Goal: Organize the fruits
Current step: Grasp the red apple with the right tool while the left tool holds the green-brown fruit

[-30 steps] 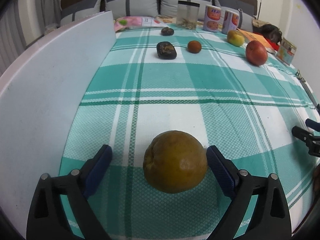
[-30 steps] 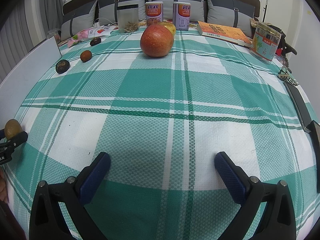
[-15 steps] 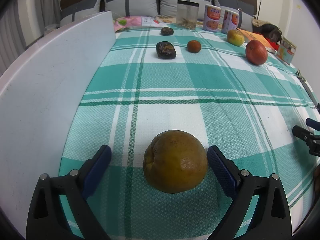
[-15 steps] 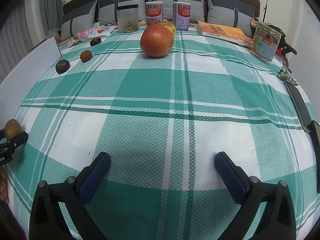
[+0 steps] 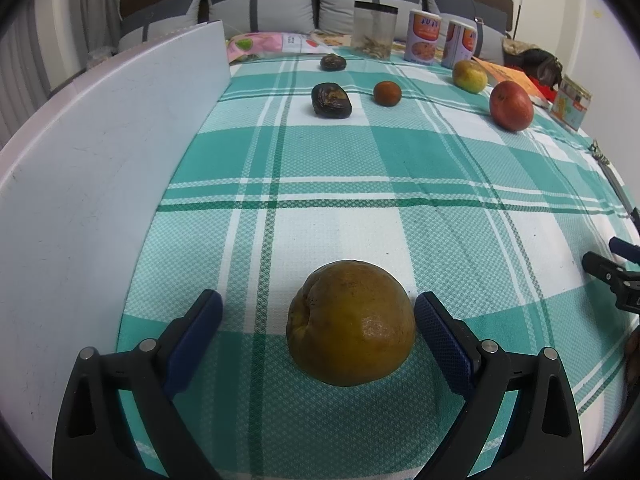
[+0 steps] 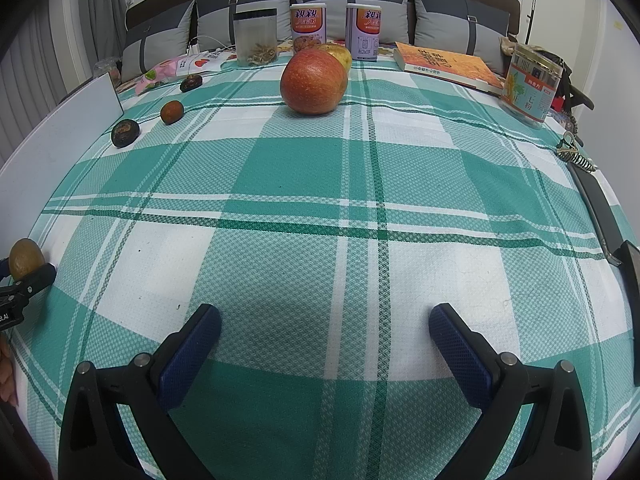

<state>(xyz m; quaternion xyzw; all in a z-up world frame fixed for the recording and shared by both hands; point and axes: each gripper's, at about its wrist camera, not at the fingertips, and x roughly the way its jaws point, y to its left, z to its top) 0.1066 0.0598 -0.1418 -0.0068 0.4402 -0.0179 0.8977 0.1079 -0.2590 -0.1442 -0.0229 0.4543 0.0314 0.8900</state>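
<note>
A brownish-yellow round fruit (image 5: 351, 323) rests on the green plaid cloth between the open fingers of my left gripper (image 5: 318, 314); the right finger is close to it, the left finger apart. It also shows in the right wrist view (image 6: 25, 258). My right gripper (image 6: 325, 326) is open and empty over bare cloth. Farther back lie a red apple (image 6: 313, 81), a yellow-green fruit (image 5: 469, 75), a small orange fruit (image 5: 387, 93) and two dark wrinkled fruits (image 5: 331, 101) (image 5: 333, 63).
A white board (image 5: 100, 152) stands along the left edge. At the back stand a clear jar (image 6: 256, 38), two cans (image 6: 308, 24), a book (image 6: 448, 65) and a box (image 6: 530, 84). A dark strap (image 6: 596, 204) lies at the right edge.
</note>
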